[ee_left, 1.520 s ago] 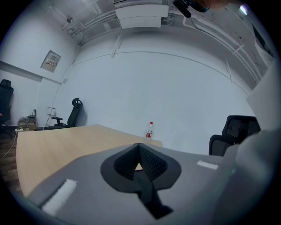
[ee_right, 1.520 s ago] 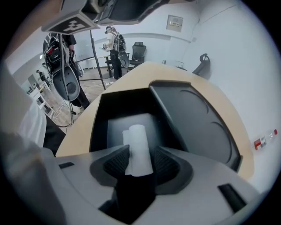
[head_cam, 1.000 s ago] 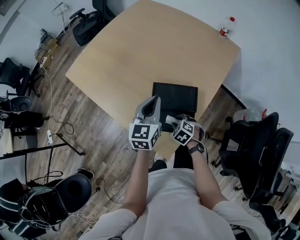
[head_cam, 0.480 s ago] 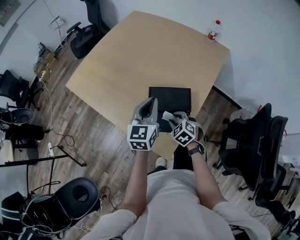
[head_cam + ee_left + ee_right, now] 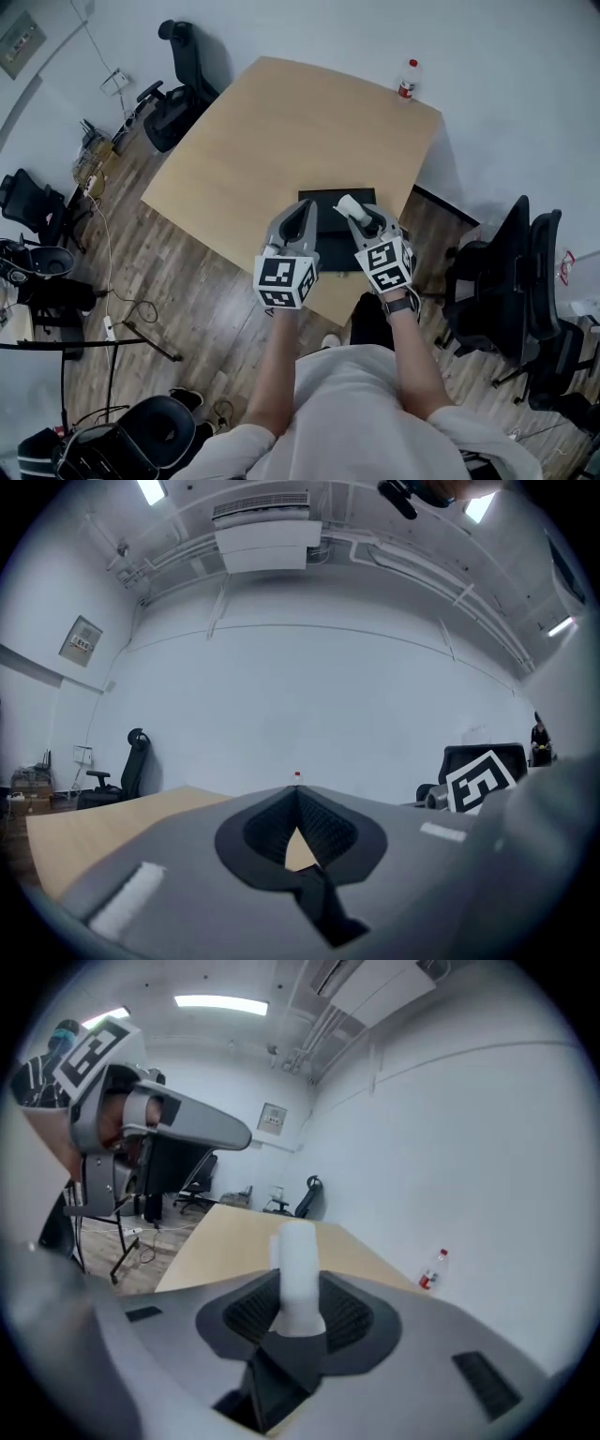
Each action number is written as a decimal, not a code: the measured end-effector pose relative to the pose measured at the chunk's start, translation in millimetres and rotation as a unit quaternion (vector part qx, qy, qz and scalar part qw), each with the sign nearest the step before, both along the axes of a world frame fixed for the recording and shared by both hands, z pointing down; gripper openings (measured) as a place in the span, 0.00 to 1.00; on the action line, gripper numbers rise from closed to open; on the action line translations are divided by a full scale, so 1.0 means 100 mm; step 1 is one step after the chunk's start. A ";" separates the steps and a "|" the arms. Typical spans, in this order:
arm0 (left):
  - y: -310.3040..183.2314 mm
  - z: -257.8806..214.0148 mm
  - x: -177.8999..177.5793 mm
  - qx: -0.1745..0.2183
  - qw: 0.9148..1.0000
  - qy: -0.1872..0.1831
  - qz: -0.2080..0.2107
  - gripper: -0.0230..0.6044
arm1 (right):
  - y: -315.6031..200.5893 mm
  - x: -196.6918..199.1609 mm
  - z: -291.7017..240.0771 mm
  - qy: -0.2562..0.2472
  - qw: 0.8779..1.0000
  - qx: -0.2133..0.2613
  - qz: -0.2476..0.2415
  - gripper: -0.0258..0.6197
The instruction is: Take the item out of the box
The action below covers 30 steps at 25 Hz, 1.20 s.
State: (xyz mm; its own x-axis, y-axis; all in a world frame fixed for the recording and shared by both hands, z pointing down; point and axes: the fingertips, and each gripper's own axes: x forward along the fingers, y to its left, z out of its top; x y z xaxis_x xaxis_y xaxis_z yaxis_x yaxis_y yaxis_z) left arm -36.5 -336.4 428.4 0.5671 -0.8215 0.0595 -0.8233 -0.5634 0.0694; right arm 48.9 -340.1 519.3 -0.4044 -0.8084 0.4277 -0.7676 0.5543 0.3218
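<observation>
A black box (image 5: pixel 334 234) lies on the wooden table (image 5: pixel 272 131) near its front edge. My right gripper (image 5: pixel 361 217) hangs above the box's right part, shut on a white cylindrical item (image 5: pixel 348 204). In the right gripper view the item (image 5: pixel 298 1274) stands upright between the dark pads (image 5: pixel 349 1316) and sticks out past the right gripper (image 5: pixel 298 1290). My left gripper (image 5: pixel 302 211) hovers over the box's left edge, shut, with nothing in it. The left gripper view shows the left gripper (image 5: pixel 297 796) with its tips meeting, pointing level across the table.
A plastic bottle with a red cap (image 5: pixel 406 80) stands at the table's far corner by the white wall. Black office chairs stand at the right (image 5: pixel 511 272) and far left (image 5: pixel 178 84). Cables and gear lie on the wood floor at the left (image 5: pixel 103 281).
Both grippers have risen above the box. The right one came up further from the box's front edge, tilting upward, with the white item in its jaws.
</observation>
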 end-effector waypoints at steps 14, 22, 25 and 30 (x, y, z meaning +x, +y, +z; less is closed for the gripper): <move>0.26 -0.52 -0.12 0.034 0.999 -0.009 -0.024 0.05 | 0.35 0.21 -1.22 -0.100 0.984 0.127 0.073 0.25; 0.38 -0.62 -0.22 0.051 0.998 -0.014 -0.038 0.05 | 0.53 0.32 -1.47 -0.142 0.973 0.156 0.089 0.25; 0.41 -0.62 -0.21 0.055 0.998 -0.014 -0.038 0.05 | 0.57 0.33 -1.50 -0.167 0.969 0.156 0.094 0.25; 0.47 -0.63 -0.12 0.063 0.997 -0.015 -0.034 0.05 | 0.61 0.41 -1.53 -0.180 0.965 0.159 0.101 0.25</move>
